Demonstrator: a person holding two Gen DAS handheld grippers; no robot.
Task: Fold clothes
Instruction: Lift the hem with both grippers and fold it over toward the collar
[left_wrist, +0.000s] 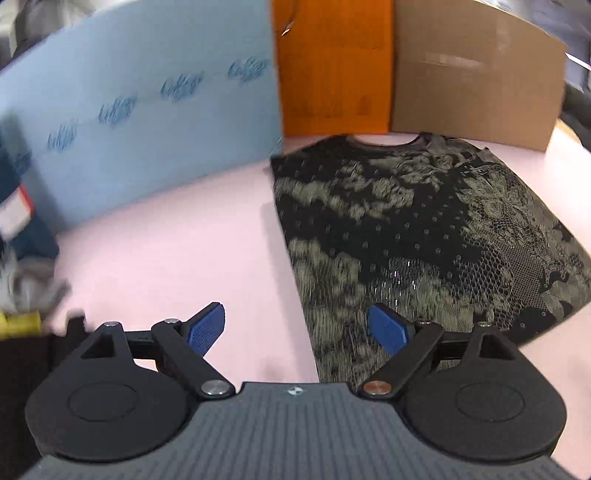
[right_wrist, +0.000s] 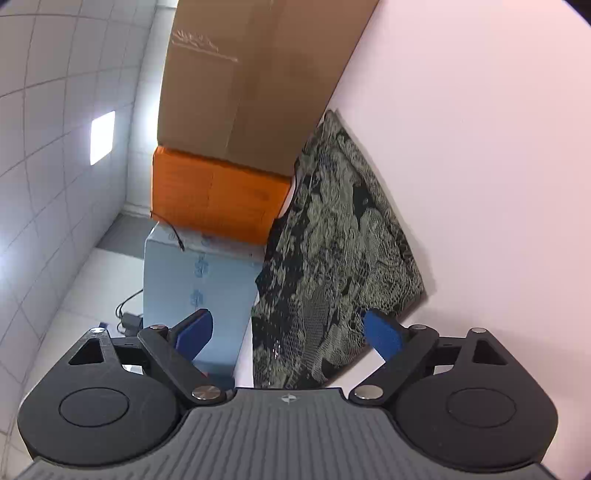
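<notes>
The shirt lies flat on the pink table, collar toward the boxes at the back, its long axis running from collar to hem — partly folded already, judging by its straight left edge. The left gripper hovers over the near hem, jaws spread and empty, straddling that left edge. The right gripper, tilted sideways, also hangs open over the hem. Both seem about equally near.
</notes>
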